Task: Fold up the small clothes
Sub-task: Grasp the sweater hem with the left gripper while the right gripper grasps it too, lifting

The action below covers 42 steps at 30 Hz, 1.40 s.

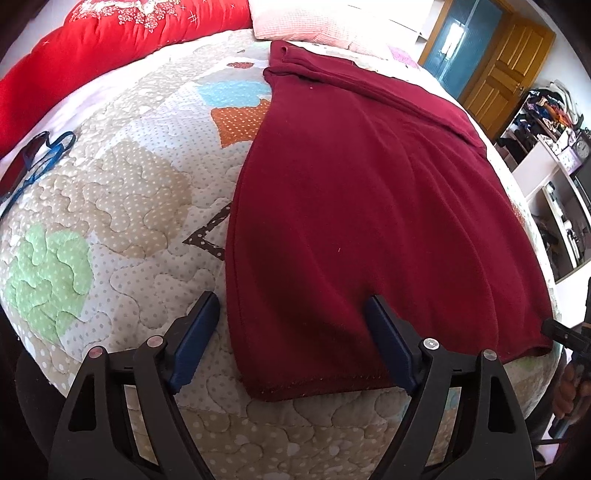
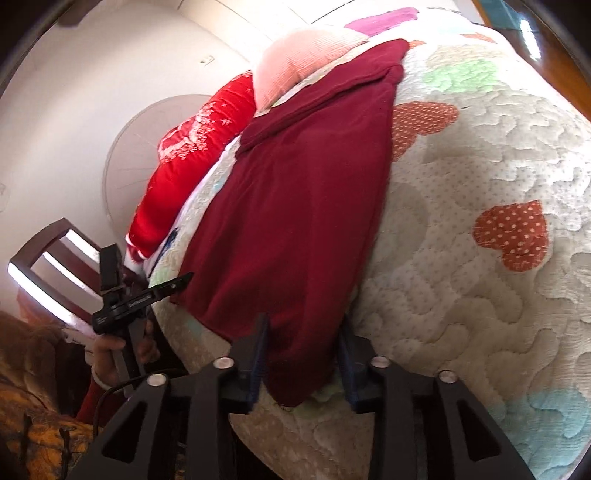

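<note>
A dark red fleece garment (image 1: 362,206) lies spread flat on the quilted bedspread (image 1: 122,206). My left gripper (image 1: 291,325) is open and straddles the garment's near left corner, just above it. The garment also shows in the right wrist view (image 2: 295,221). My right gripper (image 2: 303,350) is open with its blue-padded fingers (image 2: 258,354) on either side of the garment's near right corner. The left gripper (image 2: 173,286) shows at that view's left, held in a hand. The right gripper's edge (image 1: 565,332) shows at the left wrist view's right.
A bright red quilt (image 1: 74,48) and a pink pillow (image 1: 314,18) lie at the bed's head. A blue strap (image 1: 40,158) lies at the left. Shelves (image 1: 554,177) and wooden doors (image 1: 506,66) stand to the right. A chair (image 2: 48,266) stands beside the bed.
</note>
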{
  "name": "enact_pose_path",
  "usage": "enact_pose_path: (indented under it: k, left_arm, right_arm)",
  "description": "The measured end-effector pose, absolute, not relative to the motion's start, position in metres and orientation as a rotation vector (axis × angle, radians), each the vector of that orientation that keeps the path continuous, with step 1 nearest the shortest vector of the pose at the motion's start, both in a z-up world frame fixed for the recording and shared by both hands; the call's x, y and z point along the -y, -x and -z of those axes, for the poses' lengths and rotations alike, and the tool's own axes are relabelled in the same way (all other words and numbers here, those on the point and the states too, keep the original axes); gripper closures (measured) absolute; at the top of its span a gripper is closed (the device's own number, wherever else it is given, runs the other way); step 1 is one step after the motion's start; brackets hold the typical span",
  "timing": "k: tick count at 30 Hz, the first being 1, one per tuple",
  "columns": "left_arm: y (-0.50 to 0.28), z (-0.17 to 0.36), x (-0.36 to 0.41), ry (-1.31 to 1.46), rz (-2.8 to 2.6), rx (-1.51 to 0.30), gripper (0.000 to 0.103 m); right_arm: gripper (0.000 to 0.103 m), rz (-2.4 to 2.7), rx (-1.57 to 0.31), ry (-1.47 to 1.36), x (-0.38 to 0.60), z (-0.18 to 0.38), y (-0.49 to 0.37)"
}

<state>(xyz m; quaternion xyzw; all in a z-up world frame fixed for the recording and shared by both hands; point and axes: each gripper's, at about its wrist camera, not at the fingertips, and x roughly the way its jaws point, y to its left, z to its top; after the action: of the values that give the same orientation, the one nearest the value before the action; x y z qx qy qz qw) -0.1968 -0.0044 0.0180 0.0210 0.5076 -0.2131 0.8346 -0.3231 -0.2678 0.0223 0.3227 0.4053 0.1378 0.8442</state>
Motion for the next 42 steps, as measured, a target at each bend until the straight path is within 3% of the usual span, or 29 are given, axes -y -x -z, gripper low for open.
enact_pose_path:
  k: [3, 15, 16, 17, 18, 20, 23, 33, 42]
  left_arm:
    - [0.196, -0.018, 0.004, -0.045, 0.452, -1.073, 0.021]
    - [0.203, -0.020, 0.001, -0.066, 0.508, -1.105, 0.021]
    - [0.205, -0.020, 0.001, -0.072, 0.510, -1.101, 0.025]
    - [0.206, -0.021, 0.001, -0.075, 0.513, -1.101, 0.035]
    - [0.208, -0.022, 0.001, -0.077, 0.517, -1.099, 0.040]
    - [0.209, -0.025, 0.000, -0.056, 0.531, -1.109, 0.062]
    - [0.202, -0.032, -0.007, 0.021, 0.550, -1.140, 0.088]
    - [0.167, -0.077, 0.011, 0.082, 0.664, -1.067, 0.093]
    - [0.050, -0.131, 0.079, 0.095, 0.665, -0.888, 0.093]
  right_arm:
    - [0.056, -0.312, -0.855, -0.653, 0.259, -0.024, 0.321]
    - [0.056, -0.349, -0.834, -0.598, 0.248, -0.022, 0.316]
    - [0.059, -0.359, -0.839, -0.580, 0.246, -0.023, 0.316]
    - [0.071, -0.370, -0.844, -0.567, 0.242, -0.023, 0.313]
    - [0.080, -0.386, -0.846, -0.567, 0.241, -0.024, 0.310]
    - [0.084, -0.413, -0.841, -0.609, 0.243, -0.022, 0.307]
    - [0.086, -0.464, -0.817, -0.663, 0.245, -0.026, 0.298]
    - [0.088, -0.507, -0.576, -0.723, 0.286, -0.079, 0.260]
    - [0.089, -0.374, -0.448, -0.647, 0.339, -0.122, 0.171]
